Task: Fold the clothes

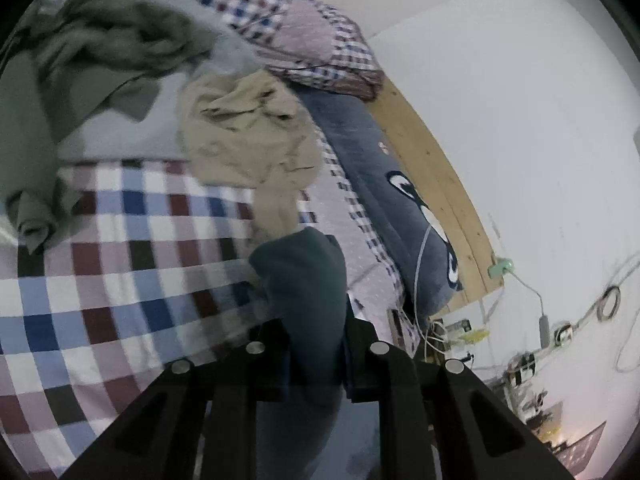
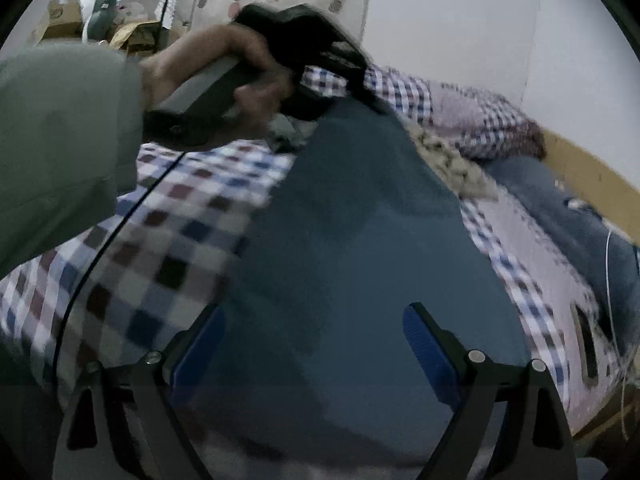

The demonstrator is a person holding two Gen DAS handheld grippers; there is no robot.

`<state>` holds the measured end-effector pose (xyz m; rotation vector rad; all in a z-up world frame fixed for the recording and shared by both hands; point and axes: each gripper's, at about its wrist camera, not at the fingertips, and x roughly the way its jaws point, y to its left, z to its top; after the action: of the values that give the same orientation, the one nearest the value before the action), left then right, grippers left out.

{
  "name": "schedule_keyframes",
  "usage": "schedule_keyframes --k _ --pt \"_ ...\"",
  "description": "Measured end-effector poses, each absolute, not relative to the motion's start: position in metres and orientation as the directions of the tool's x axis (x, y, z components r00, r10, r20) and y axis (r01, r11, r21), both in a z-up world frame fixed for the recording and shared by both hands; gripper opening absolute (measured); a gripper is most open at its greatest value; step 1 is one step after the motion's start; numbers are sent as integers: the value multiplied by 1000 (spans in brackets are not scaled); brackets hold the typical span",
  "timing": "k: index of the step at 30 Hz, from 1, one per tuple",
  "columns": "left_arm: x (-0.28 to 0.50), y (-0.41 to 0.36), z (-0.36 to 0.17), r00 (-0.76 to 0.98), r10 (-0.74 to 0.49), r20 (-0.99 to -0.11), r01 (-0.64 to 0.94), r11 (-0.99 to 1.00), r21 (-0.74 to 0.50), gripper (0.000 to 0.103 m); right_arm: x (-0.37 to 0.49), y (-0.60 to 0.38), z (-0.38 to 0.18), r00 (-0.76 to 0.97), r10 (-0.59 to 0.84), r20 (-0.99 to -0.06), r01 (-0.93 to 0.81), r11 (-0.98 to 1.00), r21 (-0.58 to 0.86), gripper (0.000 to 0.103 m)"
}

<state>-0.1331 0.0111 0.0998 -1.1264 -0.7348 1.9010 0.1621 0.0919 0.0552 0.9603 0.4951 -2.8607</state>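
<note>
While the left claw (image 1: 316, 344) clamps the blue garment (image 2: 360, 240) and the right claw (image 2: 316, 344) gapes, the blurred cloth may slip, spoiling the fold.

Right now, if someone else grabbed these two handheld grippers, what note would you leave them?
Left gripper: shut on the dark blue garment, holding it up over the checked bed cover.
Right gripper: open, the blue cloth hangs in front of it.
Olive garment and beige garment: crumpled on the bed.
Done: no folded clothes in view.
Left: lay out and fold the blue one, then the other two.
</note>
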Motion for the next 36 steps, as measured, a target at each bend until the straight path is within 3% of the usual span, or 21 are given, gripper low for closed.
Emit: schedule_keyframes --k 11,12,14,18,19,20,23,28,36 --pt "-120 11 129 -328 839 -434 -336 -533 -777 16 128 24 34 -837 247 -488 18 -880 -475 90" --pt "-119 10 131 -333 838 -433 -333 -534 -777 16 125 25 32 -831 272 -486 4 -870 -493 85" --pt "-118 8 133 -342 835 -431 -327 -536 -779 16 122 31 27 -811 311 -496 -16 -858 -513 66" --pt "-116 3 138 -360 829 -427 -315 -539 -781 15 125 39 23 -788 345 -511 -11 -836 -548 45" --pt "-115 2 139 -365 828 -427 -311 -540 -782 14 126 39 24 -784 349 -513 -5 -830 -557 32" --pt "-115 0 138 -367 825 -429 -300 -541 -786 14 128 43 27 -781 336 -527 14 -834 -552 22" --pt "-111 -8 135 -381 819 -430 -260 -541 -800 14 135 56 37 -772 289 -566 68 -848 -526 12" --pt "-100 -30 134 -414 824 -386 -214 -501 -839 14 158 88 75 -766 154 -624 168 -889 -425 7" --pt "-65 -93 164 -565 761 -319 -161 -481 -862 13 164 96 154 -782 -49 -621 316 -890 -328 5"
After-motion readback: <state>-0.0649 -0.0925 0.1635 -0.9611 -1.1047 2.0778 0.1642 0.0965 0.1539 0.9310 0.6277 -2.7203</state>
